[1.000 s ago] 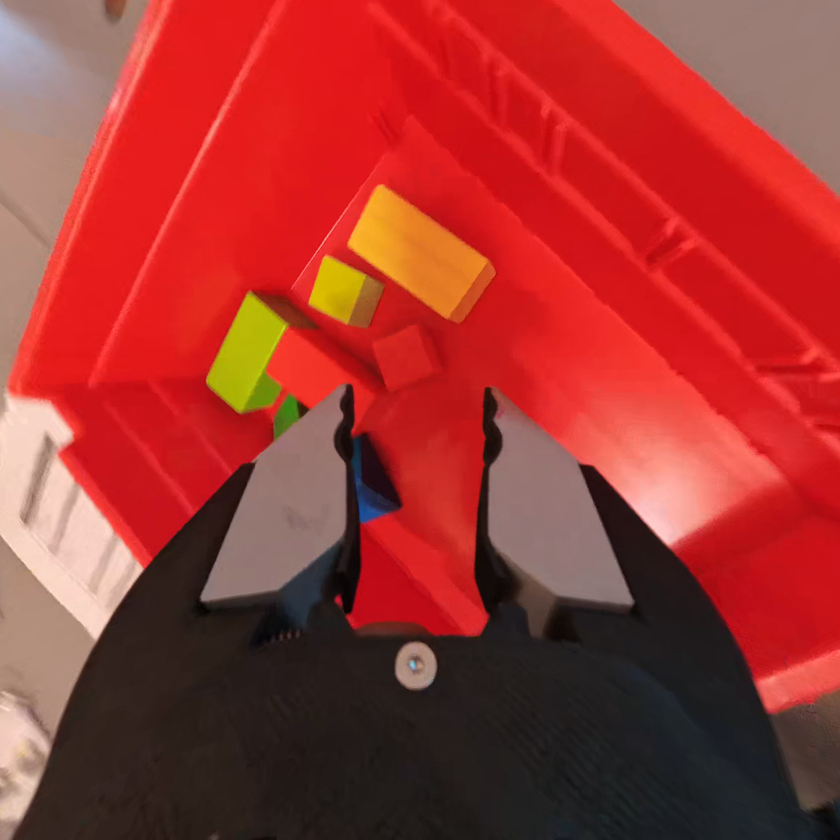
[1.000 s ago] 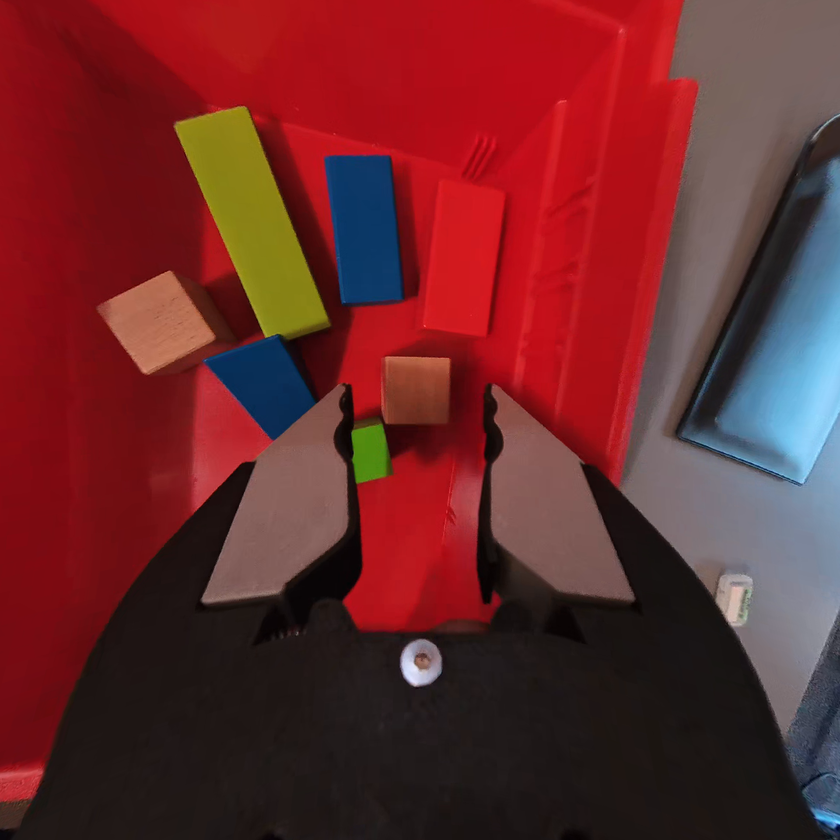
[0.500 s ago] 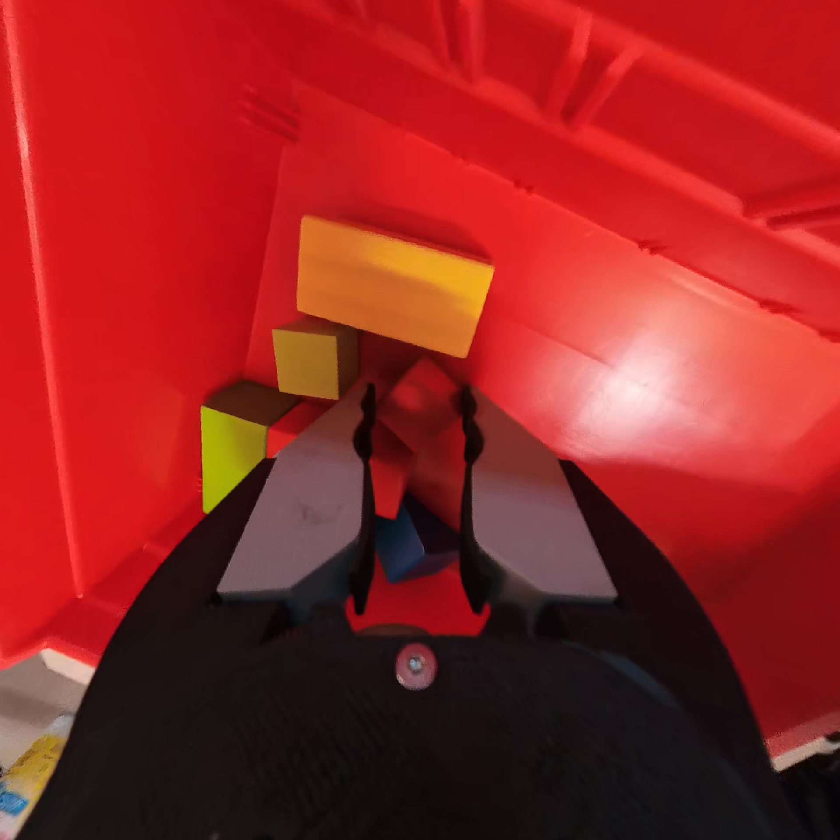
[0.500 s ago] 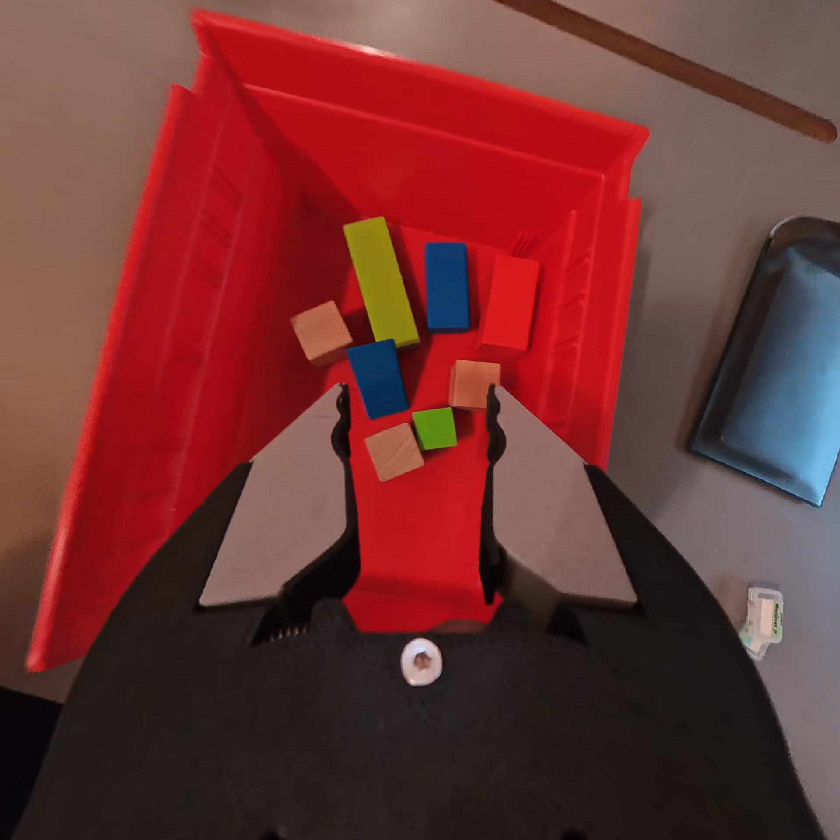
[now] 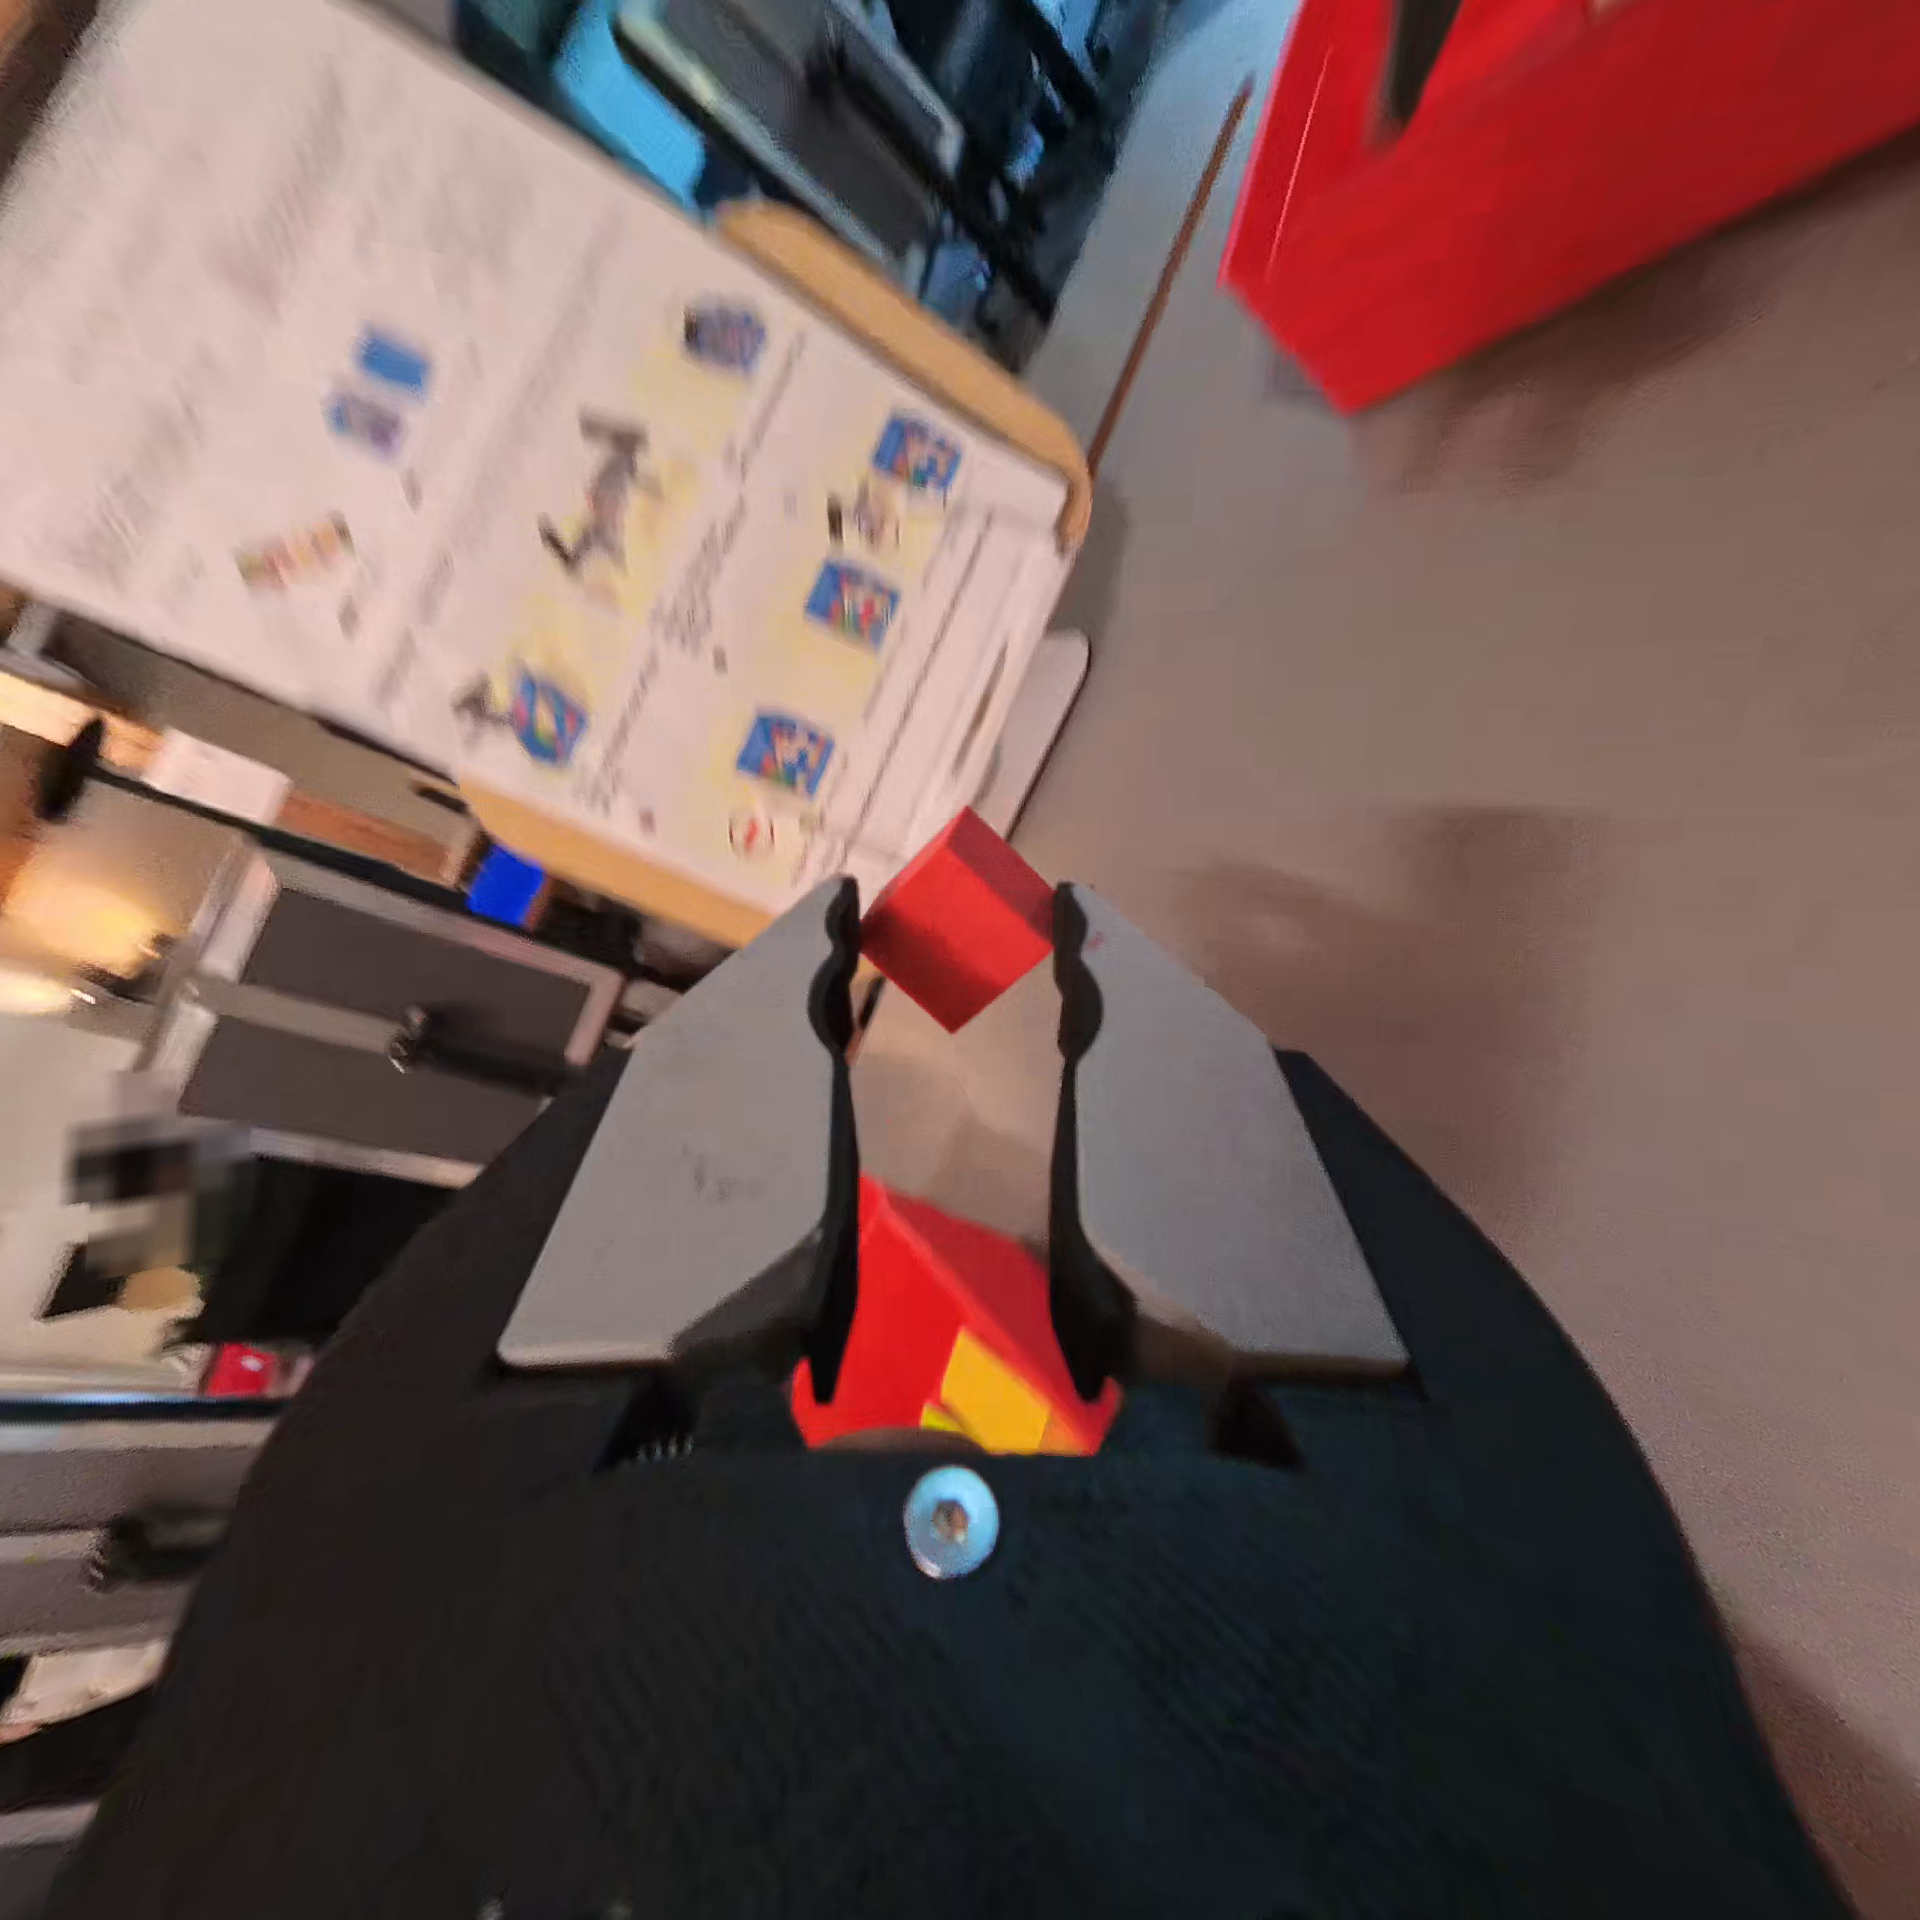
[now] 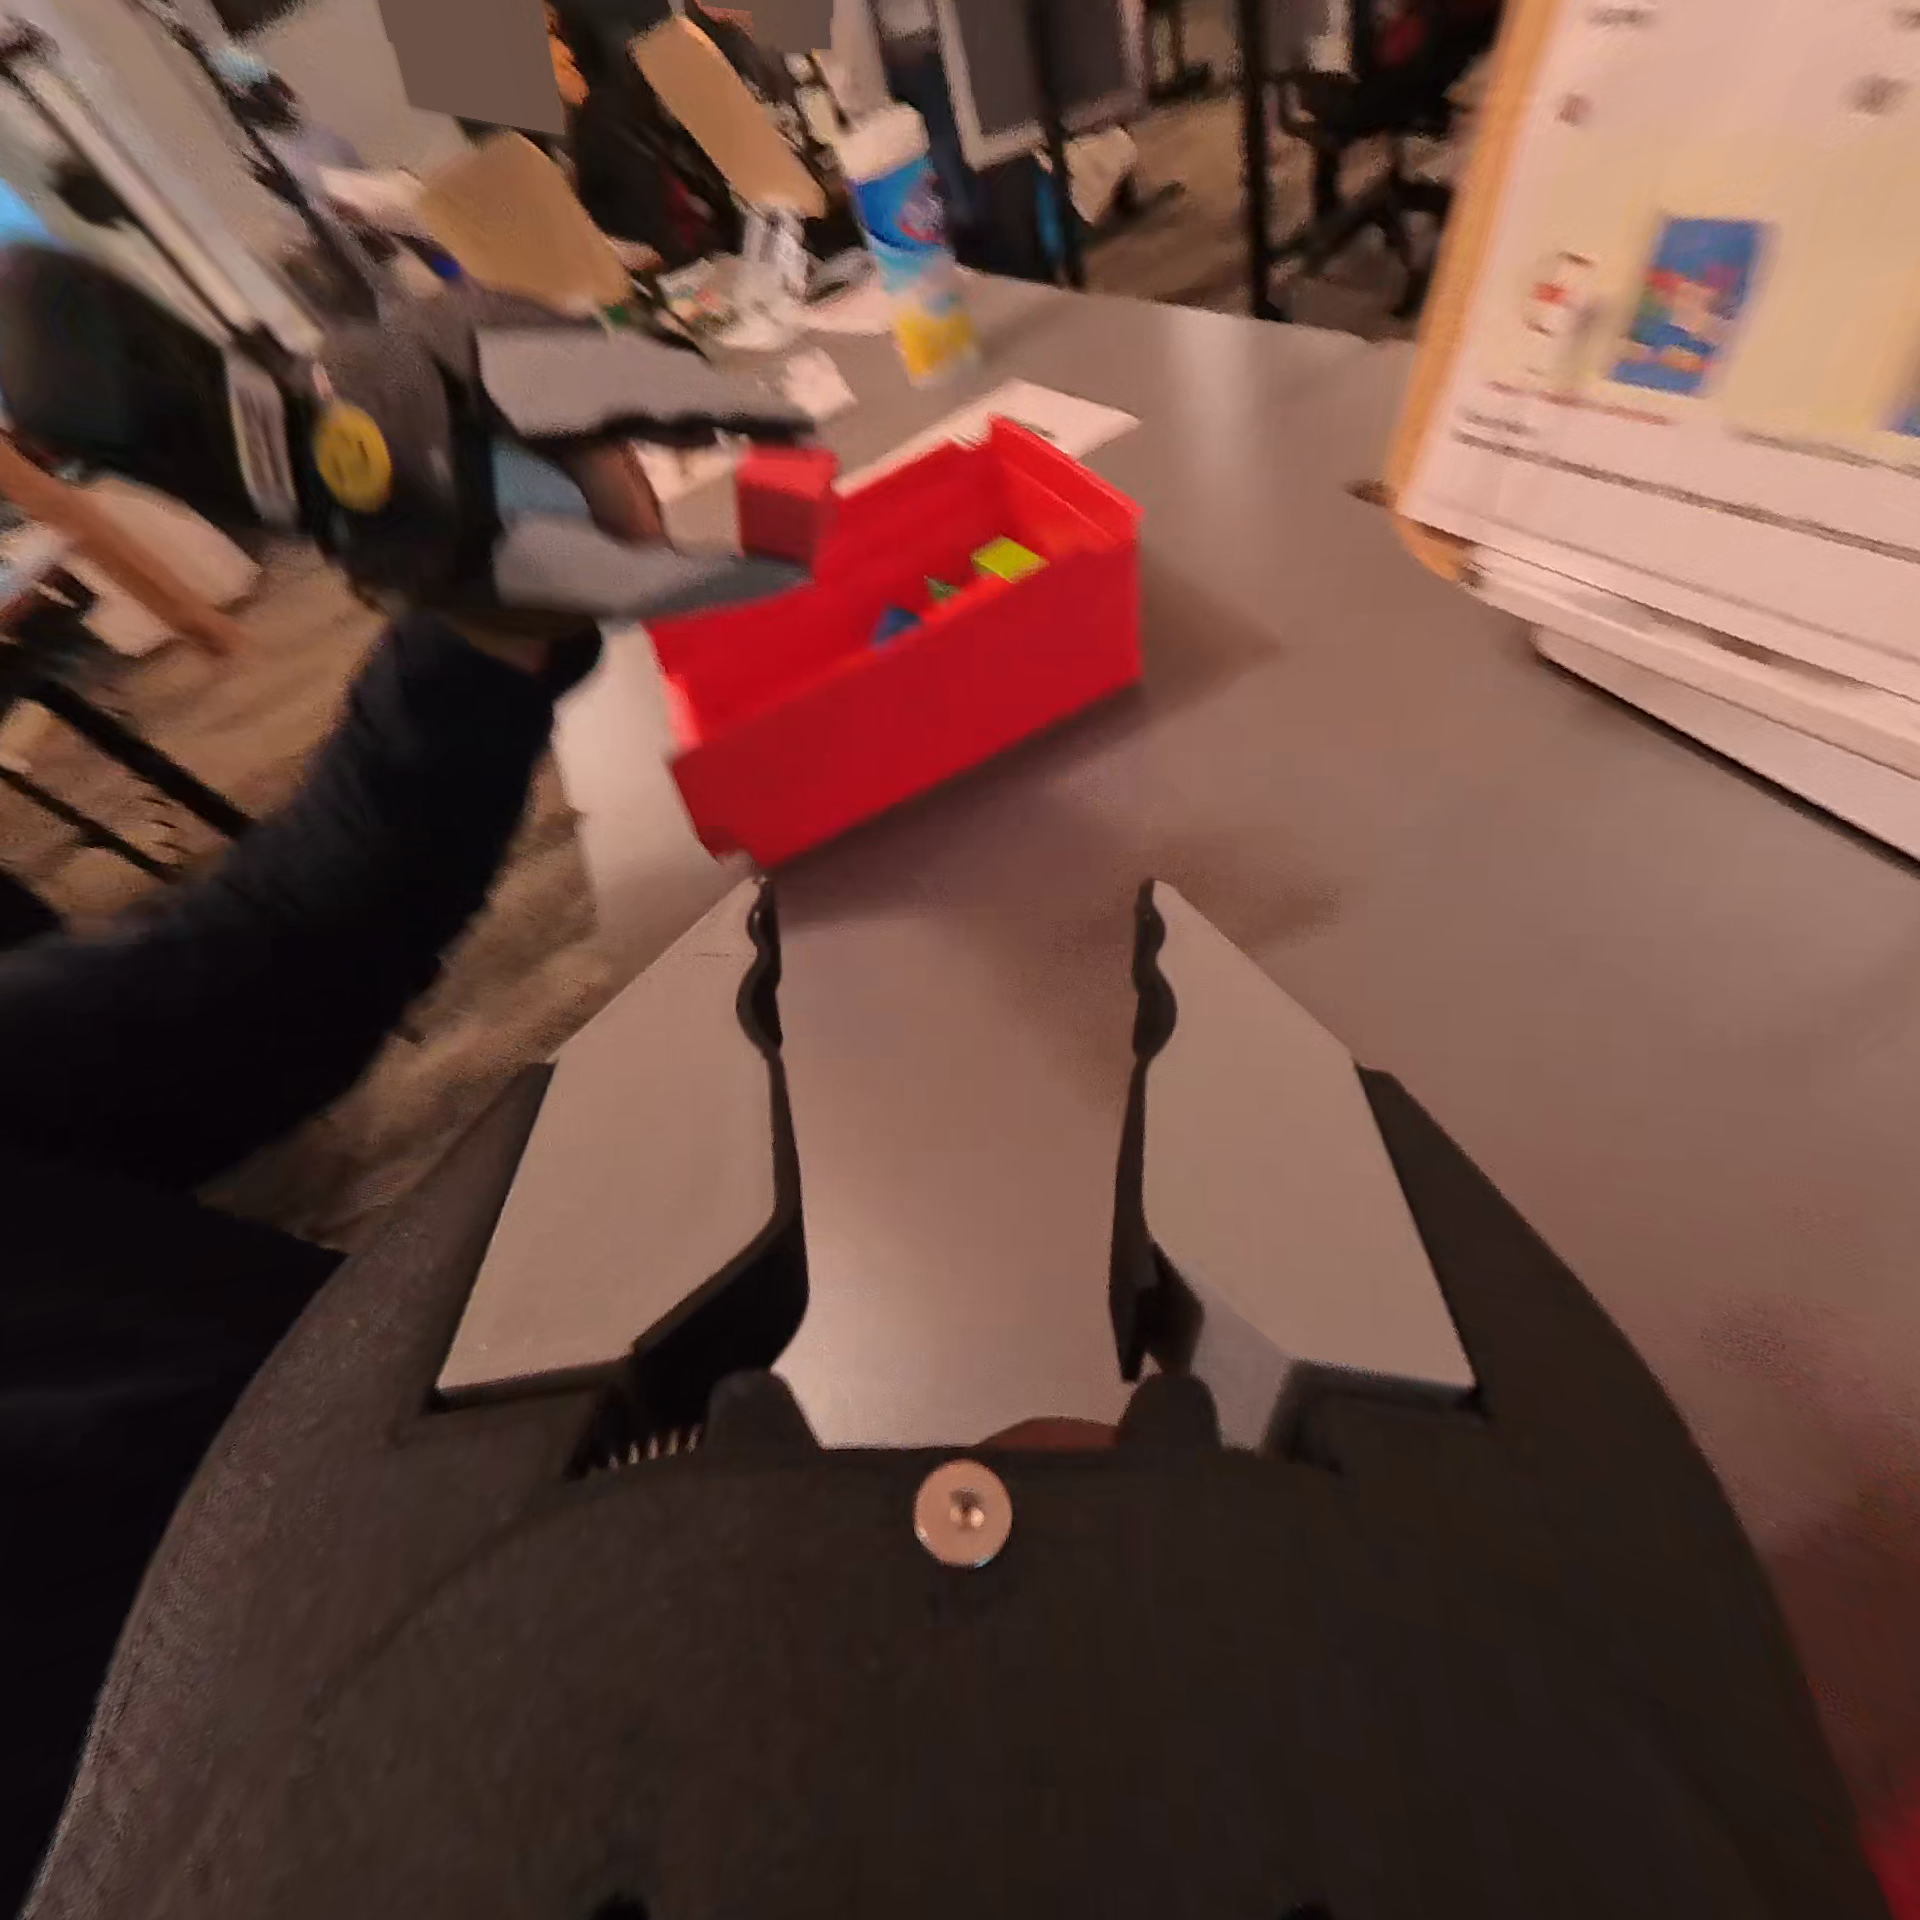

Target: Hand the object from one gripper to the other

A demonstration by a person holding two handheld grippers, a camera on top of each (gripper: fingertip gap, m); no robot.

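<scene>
— Where's the red cube?
— Frame centre, clamped at the left gripper tips, lifted out of the bin.
— The handover?
— Not yet: right gripper, lower centre, fingers apart, empty.

Grey table bearing a red bin, white boxes, a cup, papers.
</scene>
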